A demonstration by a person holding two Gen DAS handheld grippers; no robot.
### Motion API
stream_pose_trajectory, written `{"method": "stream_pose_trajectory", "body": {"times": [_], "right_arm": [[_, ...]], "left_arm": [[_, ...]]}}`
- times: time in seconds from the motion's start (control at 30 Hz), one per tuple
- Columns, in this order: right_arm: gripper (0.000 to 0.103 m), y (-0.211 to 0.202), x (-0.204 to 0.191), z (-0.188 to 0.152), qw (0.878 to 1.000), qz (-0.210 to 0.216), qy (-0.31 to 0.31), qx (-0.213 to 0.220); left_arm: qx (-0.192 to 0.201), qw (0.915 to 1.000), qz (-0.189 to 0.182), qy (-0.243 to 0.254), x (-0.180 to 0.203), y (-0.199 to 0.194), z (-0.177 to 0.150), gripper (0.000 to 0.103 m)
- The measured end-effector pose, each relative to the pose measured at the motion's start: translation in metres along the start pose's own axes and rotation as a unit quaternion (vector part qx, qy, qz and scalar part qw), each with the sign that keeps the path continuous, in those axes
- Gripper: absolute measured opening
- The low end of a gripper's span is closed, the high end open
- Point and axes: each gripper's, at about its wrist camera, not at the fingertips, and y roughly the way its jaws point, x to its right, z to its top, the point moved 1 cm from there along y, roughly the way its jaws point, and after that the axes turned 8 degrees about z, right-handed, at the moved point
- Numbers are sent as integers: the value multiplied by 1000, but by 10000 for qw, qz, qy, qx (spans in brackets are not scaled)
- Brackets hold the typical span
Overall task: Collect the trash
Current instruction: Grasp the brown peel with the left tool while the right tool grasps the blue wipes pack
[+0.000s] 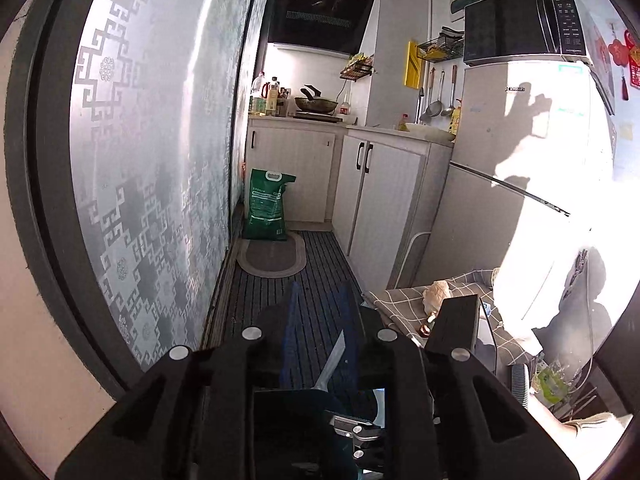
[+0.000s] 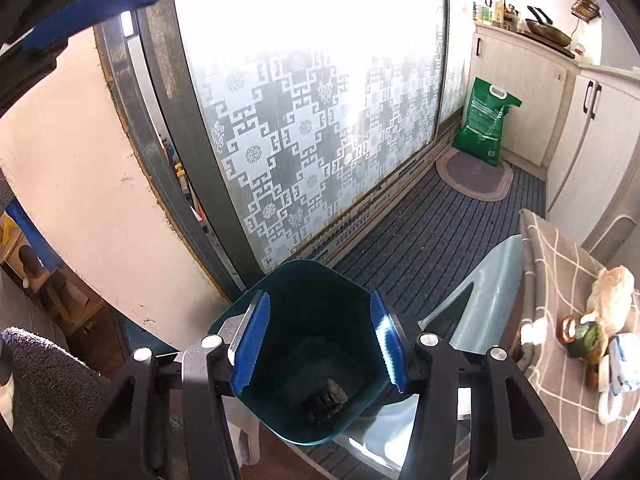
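Our right gripper (image 2: 320, 344) spreads wide over the teal bin (image 2: 308, 360), pads beside its walls. Only that view shows crumpled trash (image 2: 326, 398) inside. We cannot tell whether our left gripper (image 1: 320, 344) grips anything.

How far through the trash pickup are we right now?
Done: one dark crumpled scrap already lies in the teal bin. In hand: nothing visible; the right gripper sits open over the bin. Left: wrappers and scraps and a crumpled tissue on the checked tablecloth.
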Motion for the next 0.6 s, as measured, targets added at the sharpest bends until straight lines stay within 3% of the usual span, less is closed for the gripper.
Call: {"method": "stream_pose_trajectory", "body": {"times": [0.43, 0.6], "right_arm": [[52, -90, 75, -5, 9946, -746, 399, 601], [52, -122, 115, -17, 9899, -994, 690, 740]], "left_arm": [[-306, 9988, -227, 298, 46, 35, -9, 36], [-470, 9959, -432, 634, 76, 52, -19, 38]]}}
